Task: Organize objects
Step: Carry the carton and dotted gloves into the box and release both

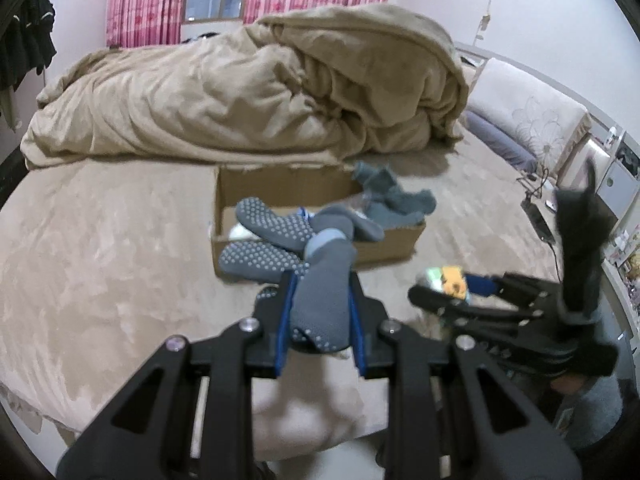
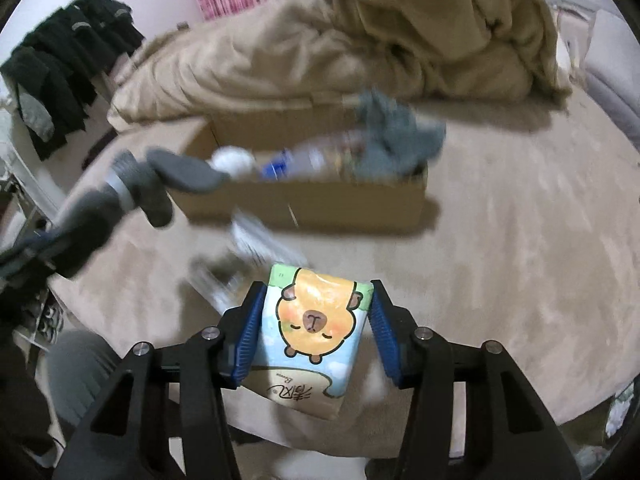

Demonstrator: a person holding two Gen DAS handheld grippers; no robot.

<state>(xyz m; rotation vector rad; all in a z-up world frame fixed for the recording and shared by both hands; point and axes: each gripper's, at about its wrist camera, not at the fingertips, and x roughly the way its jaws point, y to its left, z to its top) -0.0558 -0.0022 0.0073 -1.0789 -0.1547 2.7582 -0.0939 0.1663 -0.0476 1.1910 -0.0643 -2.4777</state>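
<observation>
My left gripper [image 1: 320,280] is shut on a bundle of grey dotted grip socks [image 1: 316,276] and holds them above the bed, just in front of the cardboard box [image 1: 394,246]. The socks also show at the left of the right wrist view [image 2: 132,188]. My right gripper [image 2: 316,300] is shut on a tissue pack with a cartoon capybara [image 2: 314,328], held above the bed short of the box [image 2: 320,204]. The right gripper with the pack also shows in the left wrist view [image 1: 448,284]. The box holds a grey cloth [image 2: 396,140], a plastic bottle [image 2: 304,158] and a white ball [image 2: 234,160].
A rumpled tan blanket [image 1: 248,92] is heaped behind the box on the tan bed [image 1: 100,248]. Pillows [image 1: 520,120] lie at the right. Dark clothes [image 2: 60,72] hang at the left. A blurred clear wrapper [image 2: 248,256] lies on the bed before the box.
</observation>
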